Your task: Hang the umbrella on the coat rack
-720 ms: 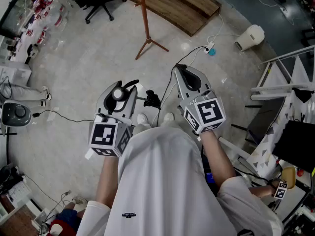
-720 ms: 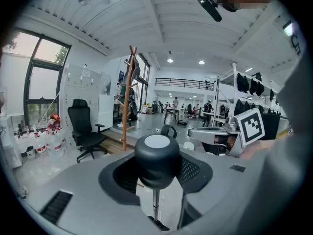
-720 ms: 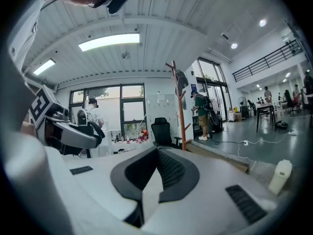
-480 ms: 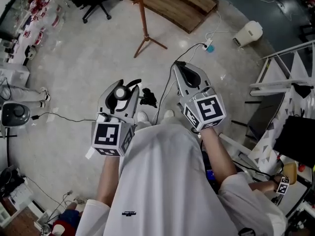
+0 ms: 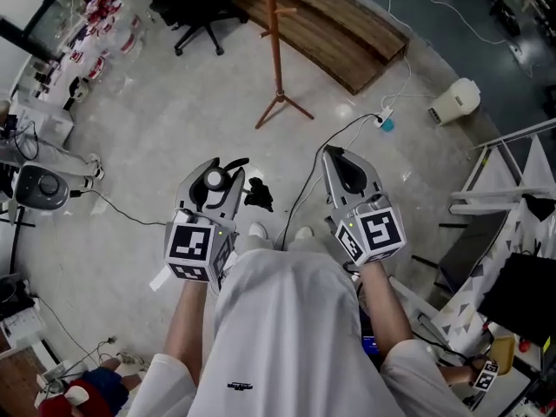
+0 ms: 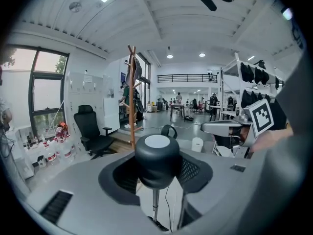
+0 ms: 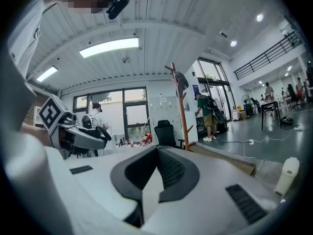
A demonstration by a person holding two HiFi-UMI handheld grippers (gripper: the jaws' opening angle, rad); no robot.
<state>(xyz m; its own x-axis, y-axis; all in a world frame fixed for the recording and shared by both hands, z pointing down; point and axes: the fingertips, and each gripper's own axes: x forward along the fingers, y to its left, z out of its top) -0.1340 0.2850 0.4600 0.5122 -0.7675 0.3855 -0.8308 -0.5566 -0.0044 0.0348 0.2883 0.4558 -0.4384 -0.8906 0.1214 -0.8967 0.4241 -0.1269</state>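
Left gripper view: left gripper (image 6: 157,168), jaws clamped wide round the umbrella (image 6: 157,148) knob, well short of the coat rack (image 6: 131,102). Right gripper (image 7: 157,153), jaws together, empty. Risk: the round knob slipping, or the strap missing a peg. Change: rack nearer than earlier; grip unchanged.

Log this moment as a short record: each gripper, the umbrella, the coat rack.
left gripper: jaws closed on the umbrella, at its round black knob
right gripper: jaws together, nothing between them
umbrella: held off the floor, a thin shaft hanging below the knob
coat rack: wooden, standing ahead on splayed legs; umbrella not yet on it
nearby: black office chair, left of the rack in the head view
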